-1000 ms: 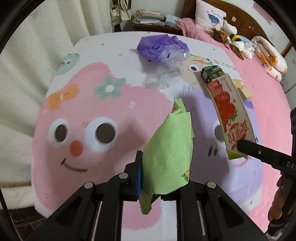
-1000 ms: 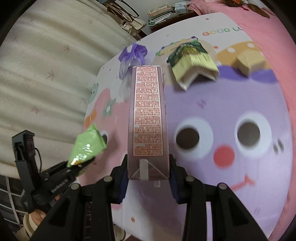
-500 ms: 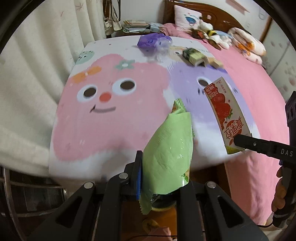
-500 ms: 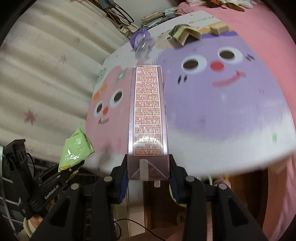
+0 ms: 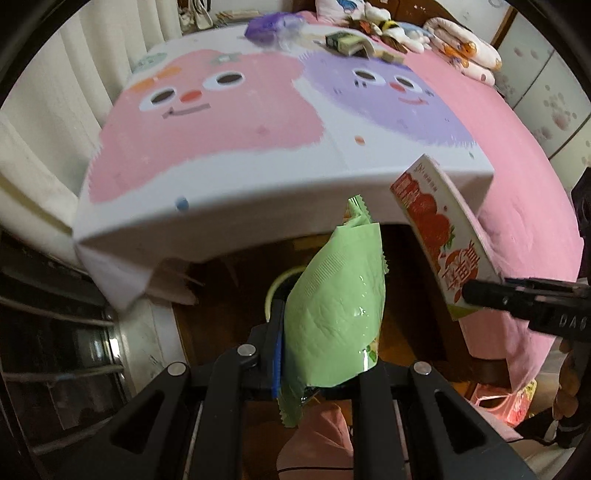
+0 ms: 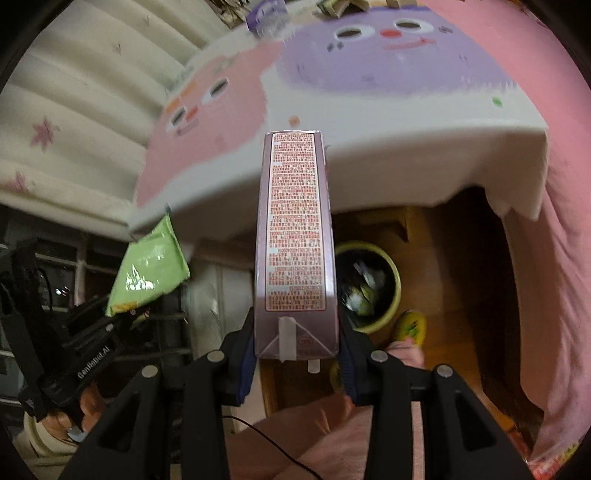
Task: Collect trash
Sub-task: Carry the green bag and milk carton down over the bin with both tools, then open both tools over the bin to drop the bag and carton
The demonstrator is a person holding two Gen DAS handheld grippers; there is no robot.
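Observation:
My left gripper (image 5: 321, 354) is shut on a light green snack bag (image 5: 336, 306), which stands up between its pads. It hangs past the table's near edge, over the floor. A yellow-rimmed trash bin (image 5: 273, 288) sits below, mostly hidden behind the bag. My right gripper (image 6: 295, 350) is shut on the base of a tall red-and-pink drink carton (image 6: 295, 236). In the right wrist view the bin (image 6: 397, 280) lies just right of the carton with rubbish inside. The green bag (image 6: 151, 266) shows at the left there, and the carton (image 5: 443, 236) at the right of the left wrist view.
The table (image 5: 221, 122) wears a cloth with pink and purple cartoon faces. A purple plastic bag (image 5: 264, 27) and a green carton (image 5: 343, 40) lie at its far end. A pink bed (image 5: 517, 147) runs along the right. A person's slipper (image 6: 410, 325) stands beside the bin.
Both grippers have drawn back from above the tabletop to beyond its near edge, each keeping its grip. The floor and the bin have come into view.

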